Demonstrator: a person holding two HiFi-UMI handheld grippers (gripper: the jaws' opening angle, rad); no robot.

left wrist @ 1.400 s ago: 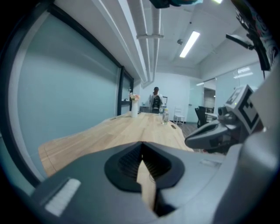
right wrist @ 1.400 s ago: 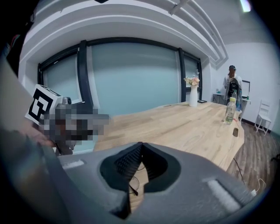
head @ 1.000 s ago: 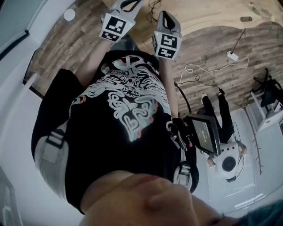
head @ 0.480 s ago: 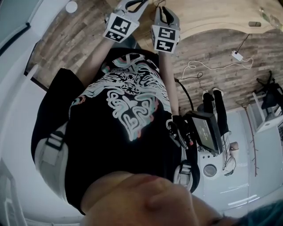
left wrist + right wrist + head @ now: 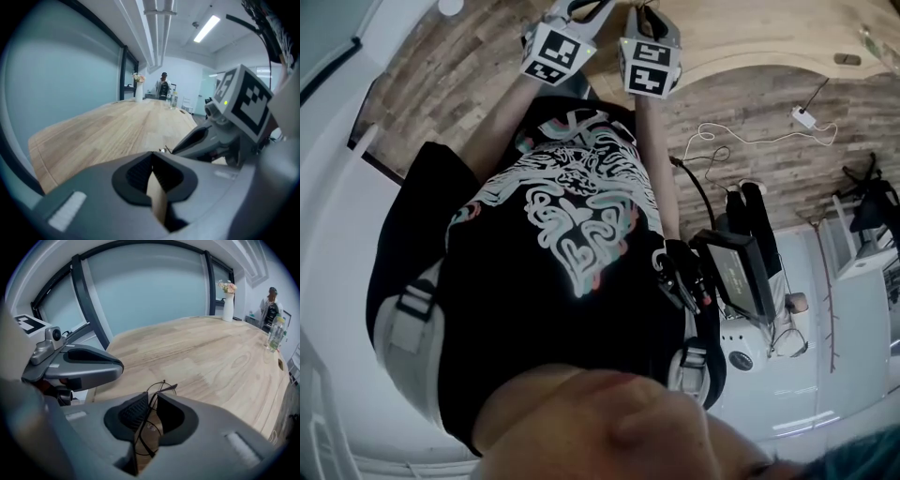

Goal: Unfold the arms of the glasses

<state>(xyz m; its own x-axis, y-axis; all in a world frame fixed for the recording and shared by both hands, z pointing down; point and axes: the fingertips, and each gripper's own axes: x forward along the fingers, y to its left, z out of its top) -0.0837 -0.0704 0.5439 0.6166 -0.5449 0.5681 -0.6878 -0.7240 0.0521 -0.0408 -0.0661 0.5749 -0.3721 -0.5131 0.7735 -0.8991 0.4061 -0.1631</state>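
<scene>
**Barely under way: glasses gripped, arms apparently not yet opened**

Nearest the camera in the right gripper view, the right gripper has its jaws closed on the glasses. This thin dark wire frame stands on edge in the narrow slot between the pads. One lens ring and a slim arm tip project past the jaw tips. The rest of the frame runs down into the slot, so the set of the hinges cannot be read. The arm tip lies close against the ring, which suggests the arms are folded.

In its own view, the left gripper shows jaws brought together at the tips with nothing between them. It sits just beside the right gripper, and both are raised clear of the pale wooden surface. The head view confirms the two marker cubes side by side in front of the person's chest.

As a judgement, the pick-up is done and the unfolding remains. The free left jaws would have to part, take one arm and swing it out, and the second arm would follow.

Farther off, the surface is bare near the grippers. At its far end stand a white vase of flowers and some bottles, with a person behind them.
</scene>
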